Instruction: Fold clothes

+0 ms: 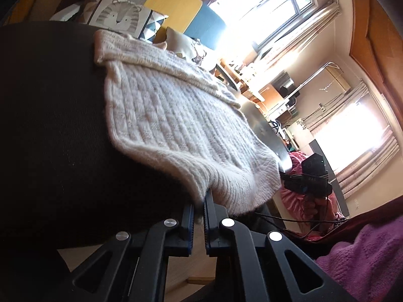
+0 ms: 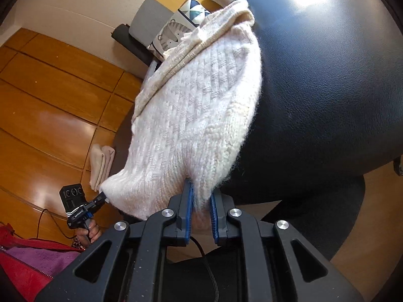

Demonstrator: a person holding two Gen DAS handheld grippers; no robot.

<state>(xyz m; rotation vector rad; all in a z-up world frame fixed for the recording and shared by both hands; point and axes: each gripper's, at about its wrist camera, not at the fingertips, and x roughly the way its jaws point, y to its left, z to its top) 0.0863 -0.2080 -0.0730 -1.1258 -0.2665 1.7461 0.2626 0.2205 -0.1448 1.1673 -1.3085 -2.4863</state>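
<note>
A fluffy white knit sweater [image 1: 176,125] lies spread over a black leather seat [image 1: 50,125], with its near hem lifted off the edge. My left gripper [image 1: 200,198] is shut on one corner of that hem. In the right wrist view the same sweater [image 2: 201,113] hangs from my right gripper [image 2: 200,191], whose blue pads press on bunched knit. The left gripper [image 2: 103,196] shows there at the sweater's other hem corner, held by a hand [image 2: 88,231]. The right gripper [image 1: 283,176] appears at the hem's far end in the left wrist view.
Printed cushions [image 2: 173,37] and a yellow and blue sofa back [image 1: 176,7] stand behind the seat [image 2: 314,88]. A folded beige cloth [image 2: 102,166] lies on the wooden floor [image 2: 50,95]. Purple knit [image 1: 365,259] and red fabric [image 2: 22,271] are close by me. A dark table [image 1: 267,130] stands beyond.
</note>
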